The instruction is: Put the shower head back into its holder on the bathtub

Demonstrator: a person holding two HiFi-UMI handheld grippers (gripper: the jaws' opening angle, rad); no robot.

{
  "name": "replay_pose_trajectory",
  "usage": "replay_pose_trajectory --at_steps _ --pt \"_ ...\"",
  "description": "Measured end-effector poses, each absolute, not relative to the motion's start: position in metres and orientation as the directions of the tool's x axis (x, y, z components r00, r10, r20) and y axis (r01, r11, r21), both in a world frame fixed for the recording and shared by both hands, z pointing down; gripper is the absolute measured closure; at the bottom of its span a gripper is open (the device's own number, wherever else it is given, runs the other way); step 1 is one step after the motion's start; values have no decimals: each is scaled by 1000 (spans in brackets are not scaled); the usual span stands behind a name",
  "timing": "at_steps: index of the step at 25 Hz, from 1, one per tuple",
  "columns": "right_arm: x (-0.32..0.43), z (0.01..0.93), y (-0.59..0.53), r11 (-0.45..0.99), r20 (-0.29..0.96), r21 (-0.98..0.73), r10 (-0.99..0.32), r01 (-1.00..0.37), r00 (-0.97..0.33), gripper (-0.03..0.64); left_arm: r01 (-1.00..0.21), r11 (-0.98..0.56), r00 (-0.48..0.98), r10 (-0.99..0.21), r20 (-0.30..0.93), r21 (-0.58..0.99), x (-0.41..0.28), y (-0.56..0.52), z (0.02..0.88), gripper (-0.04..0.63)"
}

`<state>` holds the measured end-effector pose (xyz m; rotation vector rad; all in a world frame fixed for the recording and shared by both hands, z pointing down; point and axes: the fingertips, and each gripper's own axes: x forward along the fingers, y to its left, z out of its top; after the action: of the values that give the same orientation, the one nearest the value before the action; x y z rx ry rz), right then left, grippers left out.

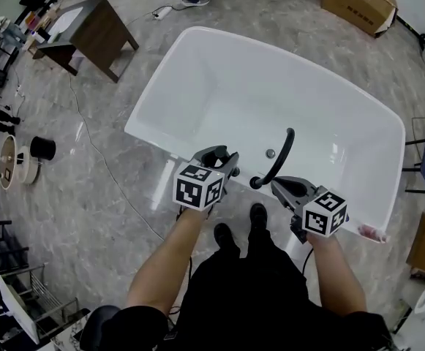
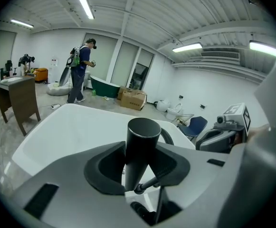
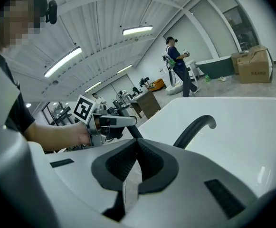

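A black cylindrical shower head (image 2: pixel 138 148) stands upright between the pads of my left gripper (image 2: pixel 141 160), which is shut on it; a thin hose (image 2: pixel 149 183) runs off below. In the head view the left gripper (image 1: pixel 225 157) hangs over the near rim of the white bathtub (image 1: pixel 197 72), just left of the curved black faucet (image 1: pixel 280 154). My right gripper (image 1: pixel 282 186) sits beside the faucet base, shut with nothing between its pads (image 3: pixel 137 145). The right gripper view also shows the faucet (image 3: pixel 195 126). I cannot make out the holder.
A brown table (image 1: pixel 95 31) stands on the floor at upper left and a cardboard box (image 1: pixel 358 2) at upper right. A cable (image 1: pixel 102 159) trails over the tiles by a black cylinder (image 1: pixel 42 148). Another person (image 2: pixel 80 72) stands beyond the tub.
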<state>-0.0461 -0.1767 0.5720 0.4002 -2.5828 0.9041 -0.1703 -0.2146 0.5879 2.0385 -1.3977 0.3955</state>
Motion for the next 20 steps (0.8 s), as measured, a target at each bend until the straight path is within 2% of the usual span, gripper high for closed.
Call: replay_pose_trajectory --at_steps 14,20 --pt "-22 589 -164 725 450 -557 -146 -405 -881 599 -922 -293 382 -595 707 252 -146 -205 664 445" --pt "-18 590 -168 722 451 -559 -149 -409 -880 598 -931 -269 359 -543 759 248 -154 -207 691 443"
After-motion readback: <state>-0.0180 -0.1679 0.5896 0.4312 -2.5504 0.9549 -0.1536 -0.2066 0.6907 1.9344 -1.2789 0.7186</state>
